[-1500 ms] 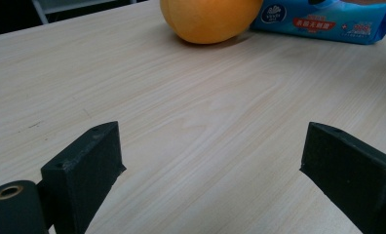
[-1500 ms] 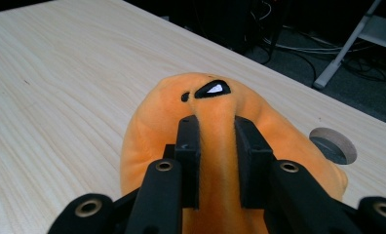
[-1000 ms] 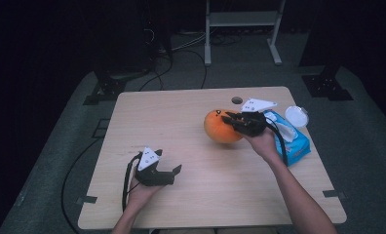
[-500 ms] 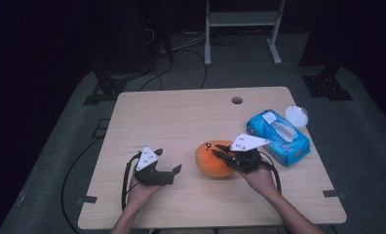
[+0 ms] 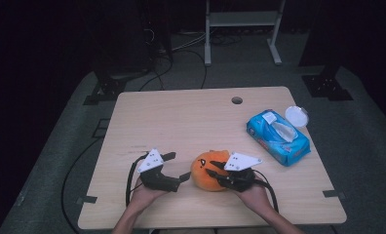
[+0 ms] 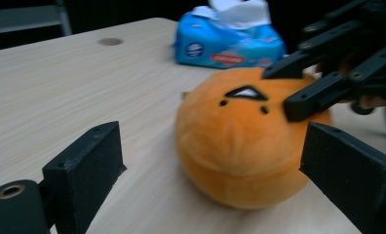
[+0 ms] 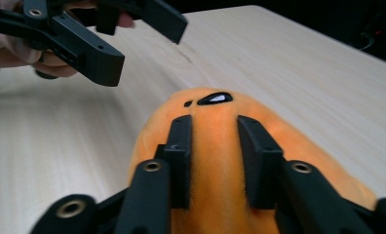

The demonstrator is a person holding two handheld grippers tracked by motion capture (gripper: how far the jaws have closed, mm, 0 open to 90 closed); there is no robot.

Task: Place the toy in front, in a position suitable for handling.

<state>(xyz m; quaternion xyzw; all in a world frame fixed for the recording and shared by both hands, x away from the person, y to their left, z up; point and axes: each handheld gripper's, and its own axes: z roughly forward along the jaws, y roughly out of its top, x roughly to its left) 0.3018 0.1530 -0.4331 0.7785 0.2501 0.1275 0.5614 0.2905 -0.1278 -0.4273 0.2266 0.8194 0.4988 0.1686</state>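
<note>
Right gripper view: right claw (image 7: 214, 161) has just been opening, its pads still pinching a ridge of fuzz atop the orange plush (image 7: 240, 161), which sits on the surface (image 5: 181, 117) near its front edge. Left claw (image 6: 220, 175), spread wide and empty, waits just beside the plush. Risk, as judged: snagged fuzz drags the plush sideways on withdrawal; roundish, no clear long axis, face pointing at left claw.
</note>
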